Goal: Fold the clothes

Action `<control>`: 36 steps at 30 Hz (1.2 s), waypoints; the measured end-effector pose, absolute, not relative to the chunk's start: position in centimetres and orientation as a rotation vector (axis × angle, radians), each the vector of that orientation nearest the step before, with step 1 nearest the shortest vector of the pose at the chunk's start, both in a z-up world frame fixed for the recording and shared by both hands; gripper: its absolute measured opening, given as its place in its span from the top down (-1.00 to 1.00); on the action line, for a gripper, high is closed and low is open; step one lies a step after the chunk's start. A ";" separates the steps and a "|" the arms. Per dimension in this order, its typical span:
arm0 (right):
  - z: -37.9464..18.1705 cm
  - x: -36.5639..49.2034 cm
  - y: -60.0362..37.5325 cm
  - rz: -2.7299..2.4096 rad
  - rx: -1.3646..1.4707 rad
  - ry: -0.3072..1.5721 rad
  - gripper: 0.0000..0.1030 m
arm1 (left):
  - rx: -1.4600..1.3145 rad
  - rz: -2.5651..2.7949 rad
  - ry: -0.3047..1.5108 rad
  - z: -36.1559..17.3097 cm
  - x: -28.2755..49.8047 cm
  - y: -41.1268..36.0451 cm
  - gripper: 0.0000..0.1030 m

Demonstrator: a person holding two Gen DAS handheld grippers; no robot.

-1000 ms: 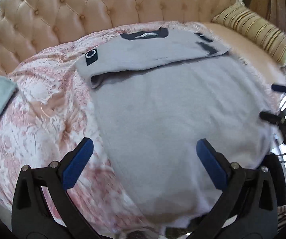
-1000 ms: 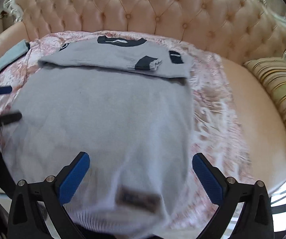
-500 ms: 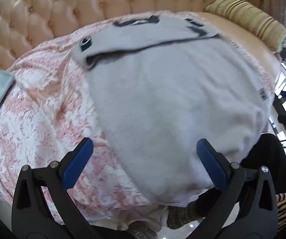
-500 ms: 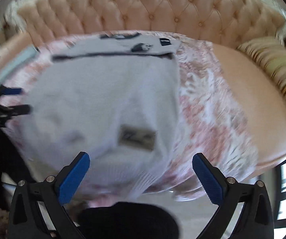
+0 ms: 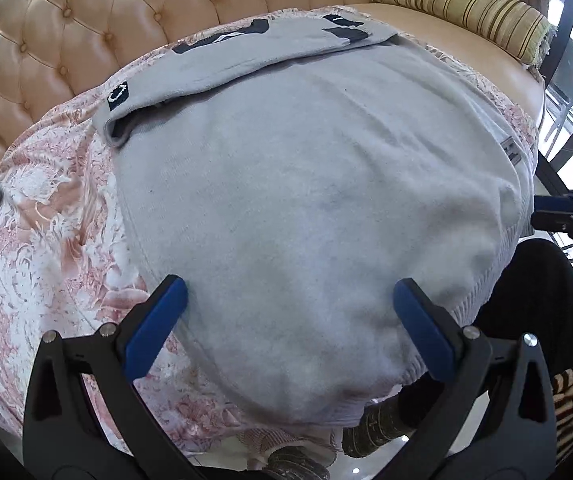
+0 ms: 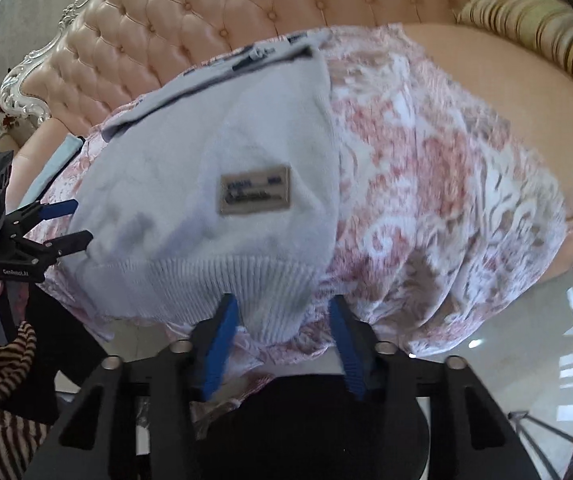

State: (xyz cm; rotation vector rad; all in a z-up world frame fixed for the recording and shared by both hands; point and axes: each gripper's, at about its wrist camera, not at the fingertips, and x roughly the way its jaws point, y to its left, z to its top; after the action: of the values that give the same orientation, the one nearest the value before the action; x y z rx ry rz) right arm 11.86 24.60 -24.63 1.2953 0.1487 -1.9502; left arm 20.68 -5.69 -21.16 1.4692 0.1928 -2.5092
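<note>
We: left gripper [image 5: 286,304] jaws wide apart over sweater [image 5: 306,184] | right gripper [image 6: 282,320] jaws half-closed around hem [image 6: 222,276], ungripped | risk: pinching throw [image 6: 446,184] beneath.

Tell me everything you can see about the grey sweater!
The grey sweater looks like soft knit with a ribbed hem and a tan patch near it. It lies spread on a pink-and-white flowery throw over a tufted sofa. Its dark-cuffed sleeves are folded across the top. The hem hangs over the seat's front edge, between the right gripper fingers.
</note>
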 end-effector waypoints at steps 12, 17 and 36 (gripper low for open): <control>-26.4 11.3 24.8 -1.882 1.320 0.051 0.36 | 1.467 -2.526 0.297 -21.3 20.6 -6.4 -1.00; -26.6 11.3 24.6 -1.855 1.314 0.019 0.43 | 1.473 -2.546 0.226 -21.4 20.7 -5.9 -1.00; -18.4 14.5 22.8 -1.851 1.132 -0.008 0.86 | 1.289 -2.655 0.439 -16.2 24.4 -7.9 -1.00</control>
State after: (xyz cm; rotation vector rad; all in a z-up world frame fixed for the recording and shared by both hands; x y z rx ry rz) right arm 14.48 22.82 -18.44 1.1322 -0.0080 -1.8506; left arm 24.41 -7.92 -16.21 1.2892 0.4395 -2.6548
